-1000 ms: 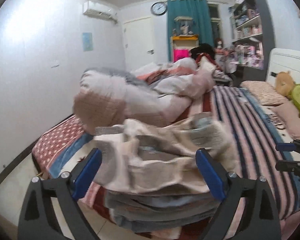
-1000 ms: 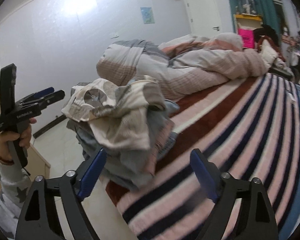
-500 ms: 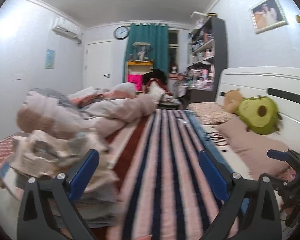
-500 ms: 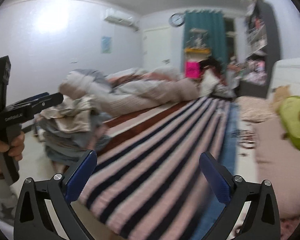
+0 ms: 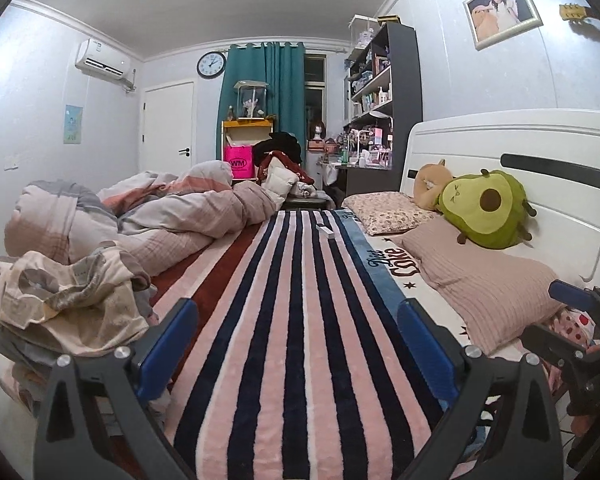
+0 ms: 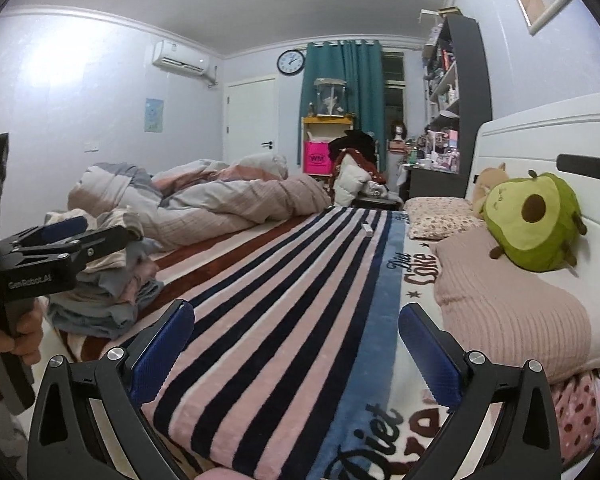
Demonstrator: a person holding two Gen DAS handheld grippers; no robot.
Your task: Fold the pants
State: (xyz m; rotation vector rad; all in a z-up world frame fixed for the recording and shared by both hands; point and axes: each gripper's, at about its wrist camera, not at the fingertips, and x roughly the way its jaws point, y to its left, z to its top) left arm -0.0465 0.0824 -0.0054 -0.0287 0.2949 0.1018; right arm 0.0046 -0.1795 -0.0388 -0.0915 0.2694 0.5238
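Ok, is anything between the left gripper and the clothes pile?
Nothing visible. The left gripper is open and empty over the striped blanket; the clothes pile lies to its left at the bed edge, uncovered.

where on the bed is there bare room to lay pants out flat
The striped blanket is free down its middle, between the rumpled duvet and clothes stack on one side and the pillows on the other. A small white object sits at its far end. The headboard side is crowded with an avocado plush.
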